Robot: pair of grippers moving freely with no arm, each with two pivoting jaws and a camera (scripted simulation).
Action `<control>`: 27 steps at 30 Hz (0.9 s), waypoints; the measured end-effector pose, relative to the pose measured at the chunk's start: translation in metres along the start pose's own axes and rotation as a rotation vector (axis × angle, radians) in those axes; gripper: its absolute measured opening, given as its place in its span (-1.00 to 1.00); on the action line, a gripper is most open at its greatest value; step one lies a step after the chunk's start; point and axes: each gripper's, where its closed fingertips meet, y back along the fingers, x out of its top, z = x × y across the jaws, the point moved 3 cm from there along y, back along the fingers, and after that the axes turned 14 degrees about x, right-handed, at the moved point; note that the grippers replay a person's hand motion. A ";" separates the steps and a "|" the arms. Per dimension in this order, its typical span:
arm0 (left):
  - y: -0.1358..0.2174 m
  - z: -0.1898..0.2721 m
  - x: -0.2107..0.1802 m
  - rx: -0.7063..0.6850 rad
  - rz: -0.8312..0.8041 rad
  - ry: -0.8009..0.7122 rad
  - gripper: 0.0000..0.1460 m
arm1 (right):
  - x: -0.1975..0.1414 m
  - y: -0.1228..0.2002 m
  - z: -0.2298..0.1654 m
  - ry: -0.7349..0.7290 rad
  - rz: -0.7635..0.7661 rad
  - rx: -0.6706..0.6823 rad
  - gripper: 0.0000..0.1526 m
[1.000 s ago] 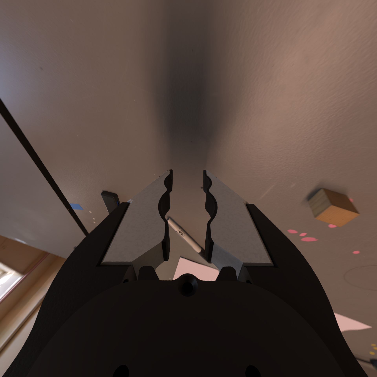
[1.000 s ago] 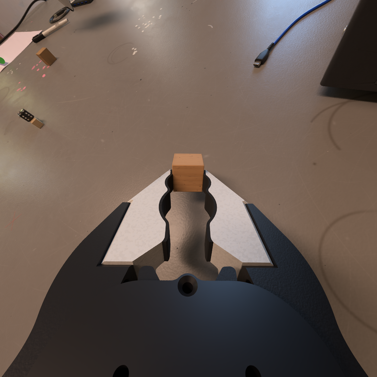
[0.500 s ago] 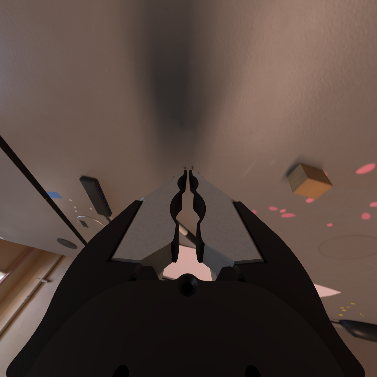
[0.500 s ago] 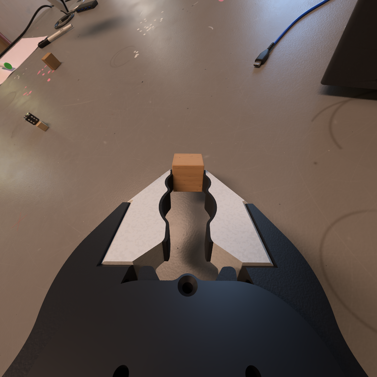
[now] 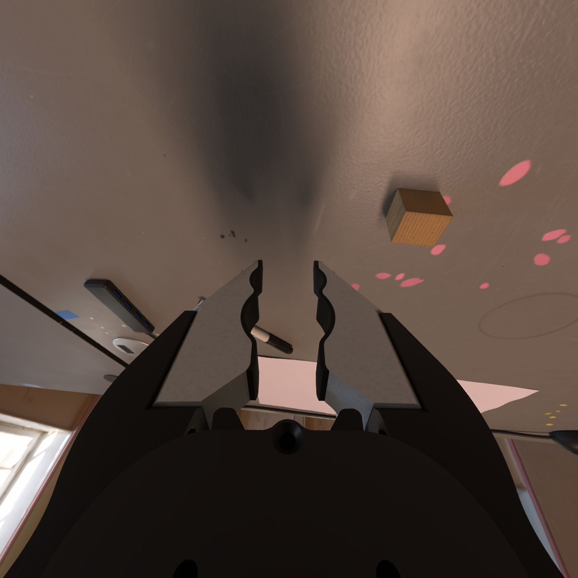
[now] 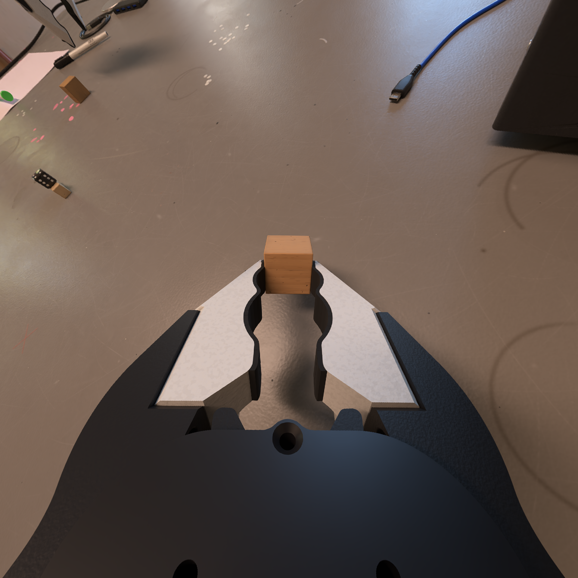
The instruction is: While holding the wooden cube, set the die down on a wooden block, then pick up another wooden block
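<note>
My right gripper (image 6: 287, 266) is shut on a wooden cube (image 6: 288, 264), held at the fingertips above the grey table. Far to the left in the right wrist view, a black die (image 6: 44, 179) rests on a small wooden block (image 6: 61, 190). A larger wooden block (image 6: 74, 89) lies farther back left; it also shows in the left wrist view (image 5: 417, 216), up and to the right of my left gripper (image 5: 287, 266). The left gripper is open and empty, its view tilted, with the block clear of its fingers.
A marker (image 5: 271, 341), a pink sheet (image 5: 287, 381) and a black USB hub (image 5: 120, 305) lie near the left gripper. A blue cable (image 6: 444, 53) and a dark slab (image 6: 544, 78) lie at the right in the right wrist view. Pink spots (image 5: 514, 172) mark the table (image 6: 219, 187).
The left gripper shut half a second ago and has opened again while shifting; the wooden block now sits higher and closer in its view. The right gripper keeps its cube and drifts slightly.
</note>
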 end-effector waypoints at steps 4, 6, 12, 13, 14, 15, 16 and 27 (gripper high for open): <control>-0.001 0.002 -0.001 -0.009 -0.008 -0.014 -0.39 | 0.000 0.000 0.000 -0.003 0.001 0.001 -0.63; -0.003 0.005 -0.005 -0.005 -0.044 -0.042 -0.31 | 0.000 0.000 0.000 -0.005 0.000 0.004 -0.63; -0.008 0.025 -0.007 -0.049 -0.131 -0.178 -0.28 | 0.000 0.000 0.000 -0.005 0.003 0.004 -0.63; -0.009 0.027 -0.007 -0.055 -0.136 -0.187 -0.28 | 0.000 0.000 0.000 -0.005 0.003 0.005 -0.63; -0.010 0.029 -0.006 -0.064 -0.138 -0.190 -0.28 | 0.000 0.000 0.000 -0.005 0.003 0.005 -0.63; -0.012 0.030 -0.004 -0.069 -0.137 -0.190 -0.28 | 0.000 0.000 0.000 -0.004 0.003 0.005 -0.63; -0.014 0.031 -0.003 -0.062 -0.136 -0.194 -0.28 | 0.000 0.000 0.000 -0.004 0.004 0.005 -0.63; 0.017 0.037 0.006 -0.032 0.048 -0.067 -0.23 | 0.000 0.001 0.000 -0.011 0.008 0.010 -0.63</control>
